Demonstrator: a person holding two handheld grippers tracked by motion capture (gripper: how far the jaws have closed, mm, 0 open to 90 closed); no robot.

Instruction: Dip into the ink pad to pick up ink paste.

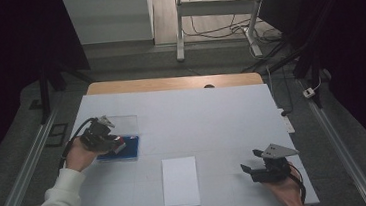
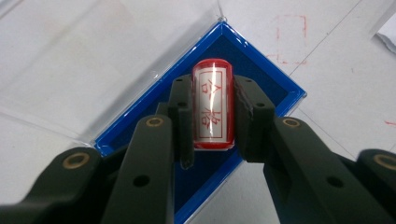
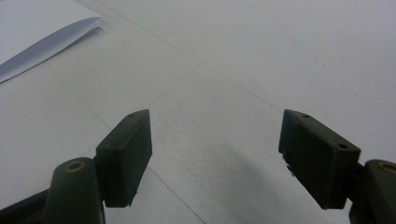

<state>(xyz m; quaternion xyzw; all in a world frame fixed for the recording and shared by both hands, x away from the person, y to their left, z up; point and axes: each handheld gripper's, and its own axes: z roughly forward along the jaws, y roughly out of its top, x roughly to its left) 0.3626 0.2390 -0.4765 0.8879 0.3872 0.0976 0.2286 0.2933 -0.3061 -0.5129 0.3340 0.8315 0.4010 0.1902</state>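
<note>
Clearly, a red-rimmed stamp (image 2: 213,104) with red characters on its clear barrel is clamped between the jaws of the left gripper (image 2: 213,116), one pad on each long side. It is held over the dark pad of a blue ink tray (image 2: 140,122), whose clear lid (image 1: 121,123) is laid open on the table toward twelve o'clock. Whether the stamp face is pressed on the pad or hangs just above it cannot be told. In the high view the left gripper (image 1: 116,144) and the tray (image 1: 134,148) are found at about nine o'clock on the white table (image 1: 212,115).

A blank white sheet (image 1: 180,181) is laid at about six o'clock, apart from the tray, and no mark can be seen on it. At about four o'clock the right gripper (image 1: 252,160) is held low over bare table with its jaws spread wide and nothing between them; in the right gripper view a corner of the sheet (image 3: 42,35) is seen at upper left.

The work is judged to be at an early-to-middle stage: the stamp is picked up and brought to the ink, while carrying it over, pressing it on the sheet and putting it away are judged to be left.
</note>
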